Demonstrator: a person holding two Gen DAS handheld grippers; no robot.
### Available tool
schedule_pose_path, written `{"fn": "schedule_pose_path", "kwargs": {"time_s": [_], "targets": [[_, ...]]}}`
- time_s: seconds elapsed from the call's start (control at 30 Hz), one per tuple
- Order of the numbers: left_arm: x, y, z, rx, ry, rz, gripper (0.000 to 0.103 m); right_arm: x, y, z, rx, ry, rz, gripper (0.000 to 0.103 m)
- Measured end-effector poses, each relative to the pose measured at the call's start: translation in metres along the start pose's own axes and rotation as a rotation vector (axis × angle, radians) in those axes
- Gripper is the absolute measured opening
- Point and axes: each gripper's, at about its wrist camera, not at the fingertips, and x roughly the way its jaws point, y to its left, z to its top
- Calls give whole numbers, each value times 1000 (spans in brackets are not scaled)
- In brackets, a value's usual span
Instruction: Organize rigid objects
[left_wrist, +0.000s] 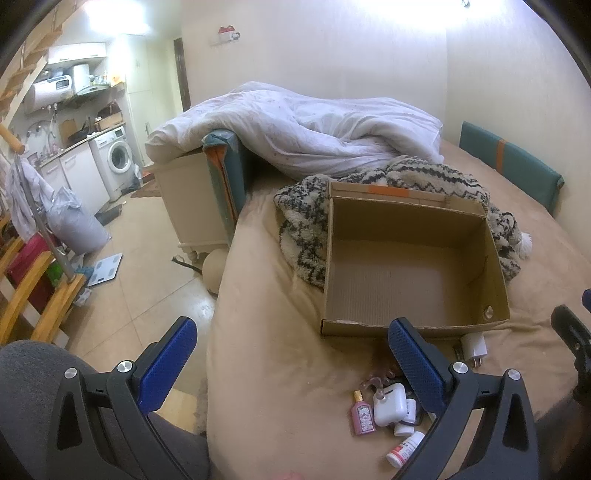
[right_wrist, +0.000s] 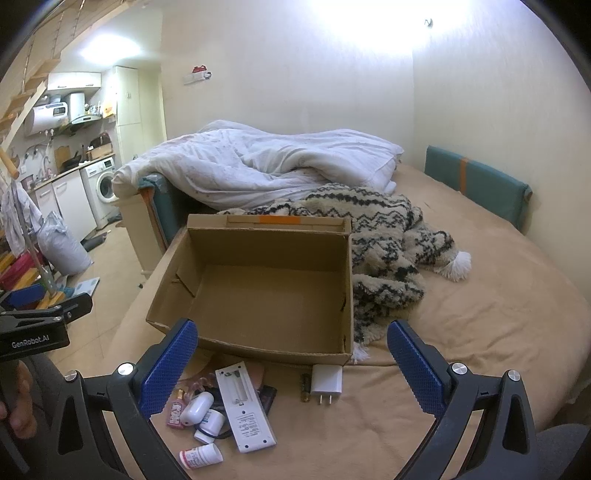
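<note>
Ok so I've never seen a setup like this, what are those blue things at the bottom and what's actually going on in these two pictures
They are hand-held grippers, one per hand, each with a wide-angle camera looking along its blue fingers. One picture comes from the left gripper, the other from the right gripper. Both are open and hold nothing. Ahead, on a bed, sits an empty cardboard box. In front of it lie small items: a white remote face down, a white charger plug, a battery, a pink perfume bottle and a pill bottle.
</note>
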Motion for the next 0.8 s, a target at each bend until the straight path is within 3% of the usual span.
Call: {"fn": "schedule_pose_path", "kwargs": {"time_s": [0.8], "targets": [[7,-1,6,12,39,-5,103,0,-1,0,36,1,15,103]]}}
